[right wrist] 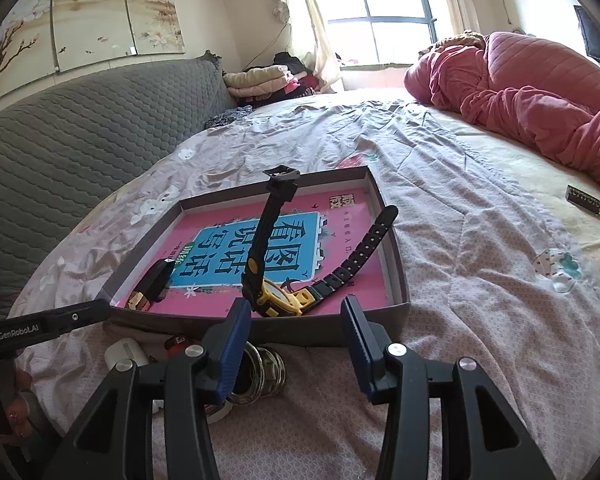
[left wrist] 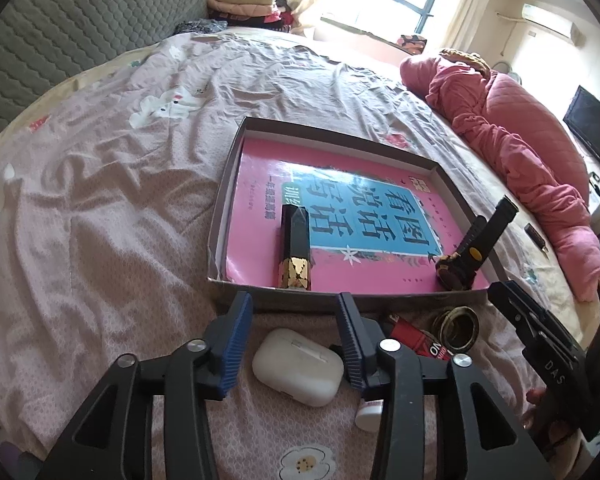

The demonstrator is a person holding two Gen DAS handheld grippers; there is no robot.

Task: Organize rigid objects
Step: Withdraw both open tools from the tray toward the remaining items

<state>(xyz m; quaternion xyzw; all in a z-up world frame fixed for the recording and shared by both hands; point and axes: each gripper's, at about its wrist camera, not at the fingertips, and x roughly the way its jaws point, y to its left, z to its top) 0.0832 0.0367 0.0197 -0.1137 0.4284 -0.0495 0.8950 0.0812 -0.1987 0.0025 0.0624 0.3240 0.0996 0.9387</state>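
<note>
Box on the bed, shallow, cardboard, lined with a pink book. Inside it: a black-and-gold lipstick tube lying flat near the front wall, and a black-and-yellow watch in the front right corner, one strap sticking up, the other lying across the book.

Left gripper: jaws apart, nothing clamped. White earbud case lies on the bedsheet between the blue pads, not pressed by either. Lipstick tube sits just beyond the fingertips, across the box wall.

Right gripper: jaws apart, empty. Watch lies just ahead of the tips, inside the box. Metal bangles rest on the sheet under the left finger.

Left wrist view only: a red packet between earbud case and bangles, a small white bottle partly hidden under the finger, and the right gripper's body at the right edge.

Right wrist view only: a keyring tag well apart on the bare sheet, both watch straps in full, and fingers of the person's hand on the left gripper.
</note>
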